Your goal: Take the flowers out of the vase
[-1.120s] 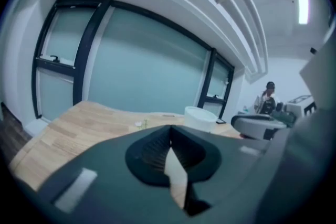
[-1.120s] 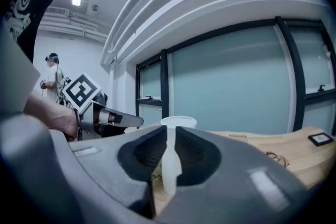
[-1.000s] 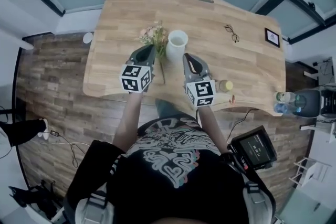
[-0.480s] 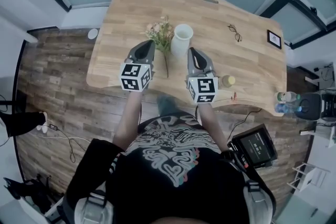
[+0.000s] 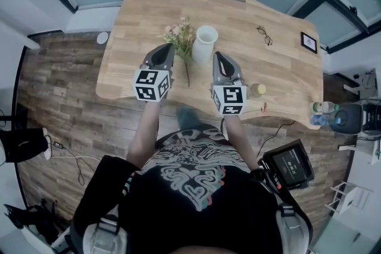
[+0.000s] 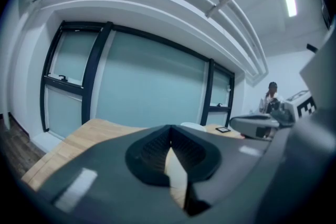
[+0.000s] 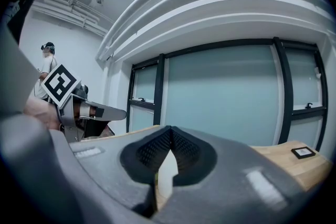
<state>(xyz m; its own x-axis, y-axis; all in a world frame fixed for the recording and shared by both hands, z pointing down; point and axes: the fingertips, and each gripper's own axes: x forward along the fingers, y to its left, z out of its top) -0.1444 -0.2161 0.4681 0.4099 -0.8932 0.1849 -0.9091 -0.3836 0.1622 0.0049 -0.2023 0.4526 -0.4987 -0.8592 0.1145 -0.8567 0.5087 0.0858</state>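
**Flowers out of vase, both grippers idle**

Flowers [image 5: 180,37] lay flat on the wooden table [image 5: 280,74], blooms toward the far edge and stem [image 5: 187,73] running back toward the person. They sat just beside the white vase [image 5: 203,44], on its left. The vase stood upright and its mouth looked empty, so I judged the removal done.

Left gripper [image 5: 168,47] had its jaws pressed together with nothing between them. Right gripper [image 5: 216,56] was the same: closed and empty. The 2 grippers flanked the stem, with the right one near the vase base.

If a re-grip was needed:
- pinch the stem low, well clear of the blooms
- open the jaws before coming down, since a closed tip would only shove the stem
- keep the right gripper off the vase, which looked easy to tip

Writing: each gripper cube [image 5: 151,84] carried black-and-white square markers, with no words. The small framed card [image 5: 308,41] and the device screen [image 5: 290,166] were too small to read. No brand could be read on the glasses [image 5: 263,36] or the bottle [image 5: 322,109].
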